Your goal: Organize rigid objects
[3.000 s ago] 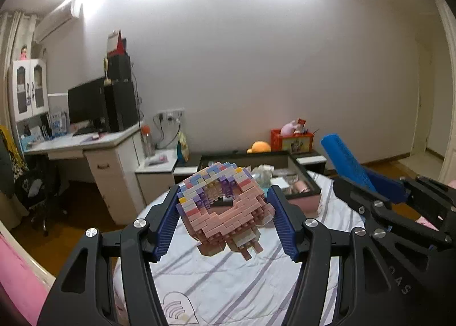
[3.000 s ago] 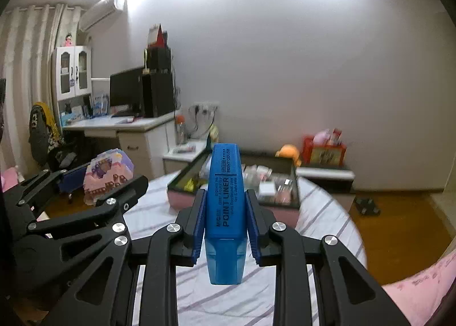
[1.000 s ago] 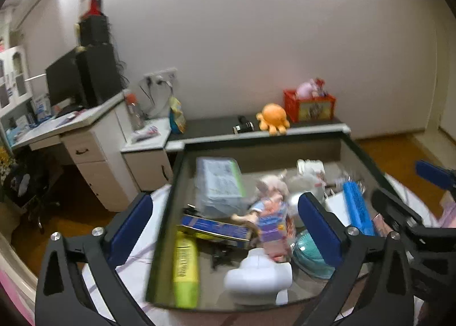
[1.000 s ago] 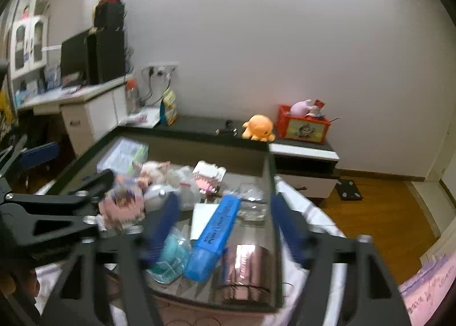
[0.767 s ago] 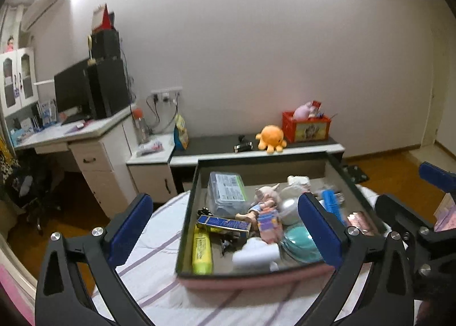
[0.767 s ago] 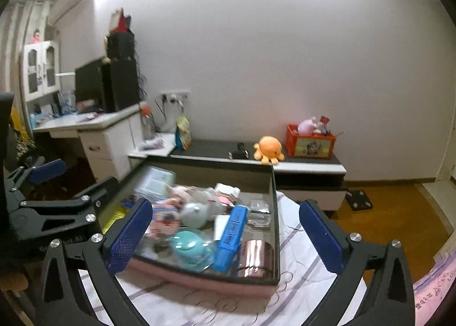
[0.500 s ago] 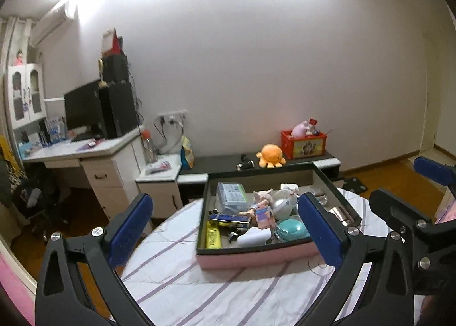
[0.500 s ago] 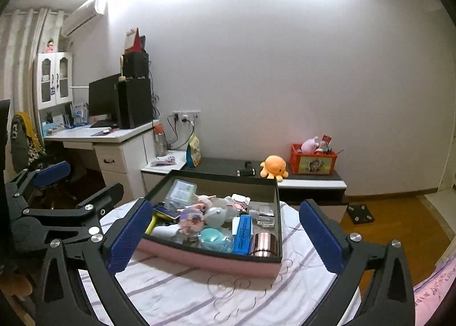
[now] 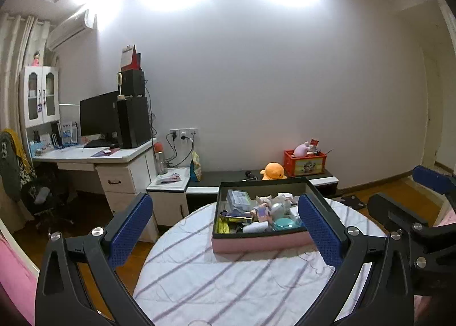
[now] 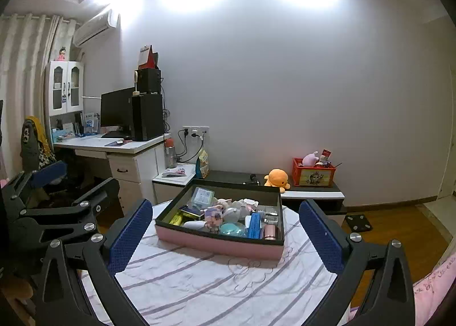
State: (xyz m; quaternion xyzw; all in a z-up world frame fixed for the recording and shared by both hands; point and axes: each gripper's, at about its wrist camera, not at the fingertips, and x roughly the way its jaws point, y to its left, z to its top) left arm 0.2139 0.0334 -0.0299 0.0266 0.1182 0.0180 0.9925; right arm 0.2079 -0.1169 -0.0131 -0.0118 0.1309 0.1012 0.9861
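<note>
A pink box with a dark rim [image 9: 259,242] [image 10: 219,244] sits at the far side of a round table covered in a white striped cloth [image 9: 228,277] [image 10: 205,274]. Inside lie the pink brick-built toy [image 9: 263,211] [image 10: 213,215], the blue highlighter [image 10: 254,224] and several other small items. My left gripper [image 9: 225,229] is open and empty, well back from the box. My right gripper [image 10: 225,230] is open and empty too, also back from the box.
Behind the table stand a white desk with a monitor [image 9: 99,118], a low dark cabinet with an orange plush [image 10: 276,177] and a red crate [image 10: 313,175]. A pink bed edge [image 10: 433,286] lies at the right. Wooden floor surrounds the table.
Both grippers released the brick toy and the blue highlighter into the box, opened wide, and have pulled back and up from the box, which now looks smaller.
</note>
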